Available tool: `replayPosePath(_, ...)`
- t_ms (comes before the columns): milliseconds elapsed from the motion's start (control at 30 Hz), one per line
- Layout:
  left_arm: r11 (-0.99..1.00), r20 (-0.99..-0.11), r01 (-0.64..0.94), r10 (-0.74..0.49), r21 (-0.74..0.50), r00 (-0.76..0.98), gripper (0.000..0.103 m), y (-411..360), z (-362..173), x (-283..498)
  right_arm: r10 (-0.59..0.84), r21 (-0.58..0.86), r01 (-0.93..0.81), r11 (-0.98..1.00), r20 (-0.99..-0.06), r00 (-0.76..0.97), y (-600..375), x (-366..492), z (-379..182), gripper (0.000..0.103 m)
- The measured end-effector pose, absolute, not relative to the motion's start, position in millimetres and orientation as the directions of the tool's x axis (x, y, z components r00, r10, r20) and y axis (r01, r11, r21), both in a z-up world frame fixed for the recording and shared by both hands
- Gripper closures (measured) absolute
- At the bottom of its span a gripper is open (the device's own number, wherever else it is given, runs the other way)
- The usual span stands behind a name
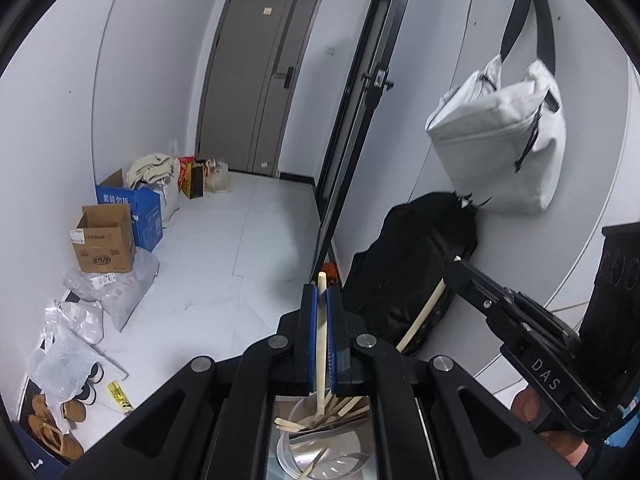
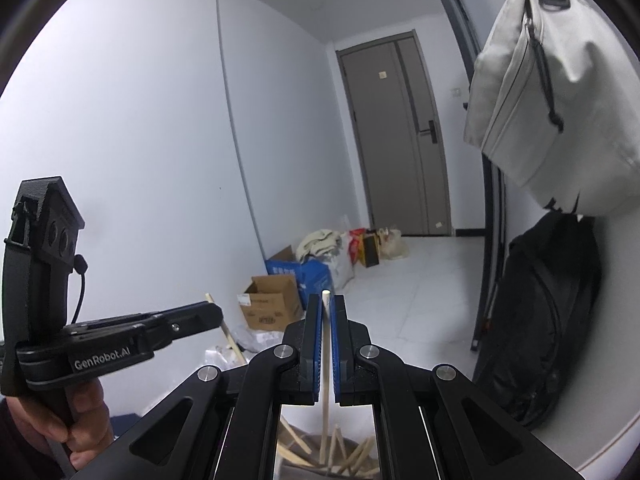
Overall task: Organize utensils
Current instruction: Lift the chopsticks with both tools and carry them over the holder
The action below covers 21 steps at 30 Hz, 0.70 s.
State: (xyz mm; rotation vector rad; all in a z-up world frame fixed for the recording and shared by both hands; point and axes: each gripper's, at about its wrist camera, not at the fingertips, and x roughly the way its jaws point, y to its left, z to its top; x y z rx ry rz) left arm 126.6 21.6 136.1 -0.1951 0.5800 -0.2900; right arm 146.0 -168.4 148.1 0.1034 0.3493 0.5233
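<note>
In the left wrist view my left gripper [image 1: 322, 294] is shut on a pale wooden chopstick [image 1: 321, 280] that stands upright between the blue pads. Its lower end reaches down to a shiny metal holder [image 1: 320, 452] with several more chopsticks in it. My right gripper [image 1: 459, 270] comes in from the right, shut on a second chopstick [image 1: 424, 316]. In the right wrist view the right gripper [image 2: 326, 308] grips its upright chopstick [image 2: 325, 295] above the pile of chopsticks [image 2: 352, 456]. The left gripper [image 2: 214, 312] shows at the left, holding its slanted chopstick [image 2: 232, 340].
A white bag [image 1: 500, 140] hangs on the right wall above a black backpack [image 1: 408, 264]. Cardboard boxes [image 1: 106, 240], plastic bags [image 1: 116, 292] and shoes [image 1: 60, 420] line the left wall. A grey door [image 1: 256, 92] closes the hallway. A hand [image 2: 84, 412] holds the left gripper's handle.
</note>
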Motion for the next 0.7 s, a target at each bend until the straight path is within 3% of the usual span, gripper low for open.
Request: replayPosePath(700, 0.935, -0.588, 0.269, -0.353, -0.23, 0.728, 0.103, 13, 99, 147, 0.502, 0.14, -0.487, 0.862, -0.368, 0.783, -161, 163, 118, 0.1)
